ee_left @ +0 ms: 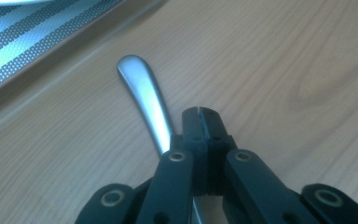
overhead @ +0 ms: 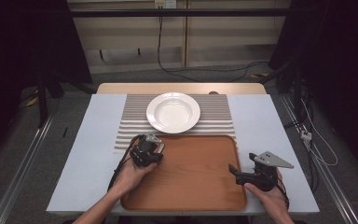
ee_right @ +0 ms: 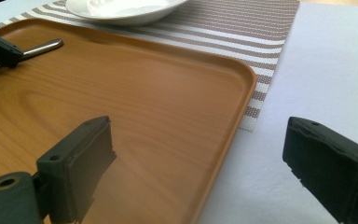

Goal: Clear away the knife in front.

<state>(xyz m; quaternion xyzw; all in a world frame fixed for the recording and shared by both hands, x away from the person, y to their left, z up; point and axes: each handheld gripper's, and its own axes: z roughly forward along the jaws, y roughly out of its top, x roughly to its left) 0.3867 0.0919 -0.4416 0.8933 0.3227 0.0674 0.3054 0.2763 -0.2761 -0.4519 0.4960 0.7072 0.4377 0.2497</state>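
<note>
White table [overhead: 88, 140] is carrying a striped mat [overhead: 214, 112] and a wooden tray [overhead: 191, 177]. Near the tray's far left corner, the left gripper [ee_left: 200, 114] is clenching a smooth steel utensil handle [ee_left: 142, 93], slim with a rounded end, lying flat. A round white plate [overhead: 173, 112] is sitting empty on the mat. Over the tray's right edge, the right gripper [ee_right: 196, 163] is hanging wide apart, grasping nothing.

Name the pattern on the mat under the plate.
Brown and white stripes on the mat, clearest in the high view.
</note>
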